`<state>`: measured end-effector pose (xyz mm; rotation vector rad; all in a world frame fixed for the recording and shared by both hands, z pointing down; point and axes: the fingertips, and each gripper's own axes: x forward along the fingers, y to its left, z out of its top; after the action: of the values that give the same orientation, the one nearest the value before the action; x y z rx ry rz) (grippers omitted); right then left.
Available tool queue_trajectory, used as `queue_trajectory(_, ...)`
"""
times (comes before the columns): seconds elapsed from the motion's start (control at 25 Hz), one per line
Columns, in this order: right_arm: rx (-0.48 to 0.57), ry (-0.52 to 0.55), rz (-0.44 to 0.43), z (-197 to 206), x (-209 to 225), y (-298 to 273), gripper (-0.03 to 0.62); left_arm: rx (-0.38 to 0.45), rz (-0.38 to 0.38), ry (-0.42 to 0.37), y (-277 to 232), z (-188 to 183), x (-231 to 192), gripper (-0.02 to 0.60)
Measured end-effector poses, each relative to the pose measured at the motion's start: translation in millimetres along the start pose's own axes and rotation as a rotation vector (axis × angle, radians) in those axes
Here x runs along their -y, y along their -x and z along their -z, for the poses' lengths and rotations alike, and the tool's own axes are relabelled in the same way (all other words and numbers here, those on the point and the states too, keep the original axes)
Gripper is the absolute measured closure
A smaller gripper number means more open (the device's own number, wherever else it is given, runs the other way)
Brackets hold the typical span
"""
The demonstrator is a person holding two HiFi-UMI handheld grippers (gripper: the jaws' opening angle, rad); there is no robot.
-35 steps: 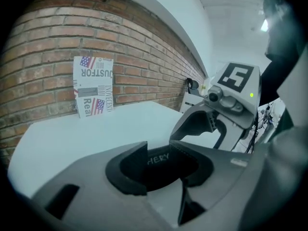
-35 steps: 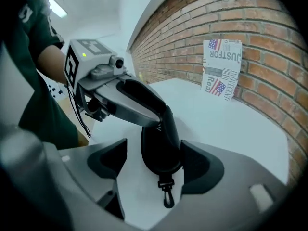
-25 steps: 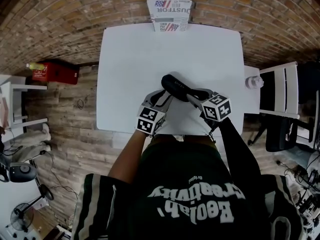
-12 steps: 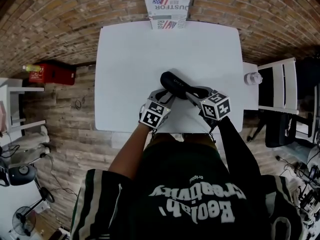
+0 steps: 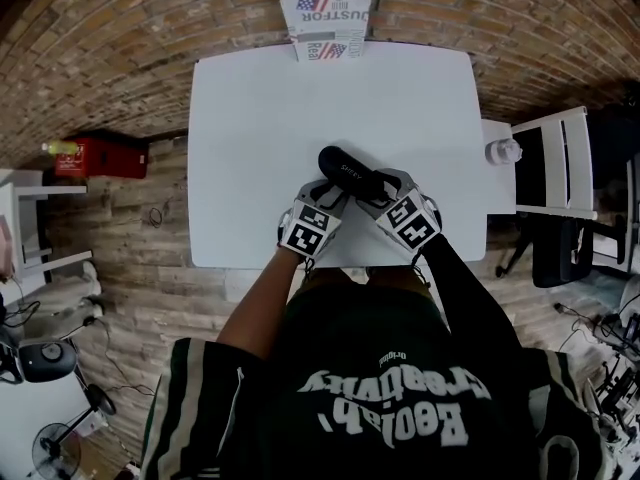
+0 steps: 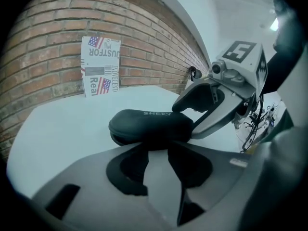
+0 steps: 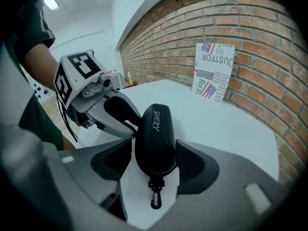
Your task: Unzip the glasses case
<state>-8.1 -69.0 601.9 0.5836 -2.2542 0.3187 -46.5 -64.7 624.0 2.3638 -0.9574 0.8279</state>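
Note:
A black zip-up glasses case [image 5: 350, 173] lies on the white table [image 5: 300, 98], near its front edge. In the left gripper view the case [image 6: 149, 125] lies crosswise at the jaw tips, and my left gripper [image 6: 155, 150] is shut on its near side. In the right gripper view the case [image 7: 155, 134] runs lengthwise. Its near end, with a small black clip [image 7: 155, 196], sits between the jaws of my right gripper [image 7: 154, 155], which are opening wide without pressing on it. Both grippers meet at the case in the head view: the left gripper [image 5: 335, 192] and the right gripper [image 5: 374, 196].
A printed sign [image 5: 325, 18] leans on the brick wall at the table's far edge. A white chair [image 5: 555, 168] and a small white side surface with a bottle [image 5: 500, 151] stand to the right. A red box [image 5: 105, 153] is on the floor to the left.
My right gripper has rolled and shifted left, closer over the case's near end, and its jaws have spread apart. The left gripper has sunk a little and keeps its hold.

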Motion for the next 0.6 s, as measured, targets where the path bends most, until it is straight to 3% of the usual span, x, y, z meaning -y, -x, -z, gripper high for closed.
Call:
queue_trajectory(0.16, -0.023, 0.047, 0.023, 0, 4, -1, 0.307, -0.002, -0.001, -0.006, -4, 4, -1, 0.457)
queue_trajectory(0.36, 0.062, -0.059, 0.032, -10, 11, 14, 0.329, -0.005, 0.001, -0.017, -6, 1, 0, 0.448)
queue_trajectory(0.6, 0.162, -0.204, 0.087, -19, 42, 32, 0.413, -0.002, 0.01, -0.037, -13, -1, 4, 0.445)
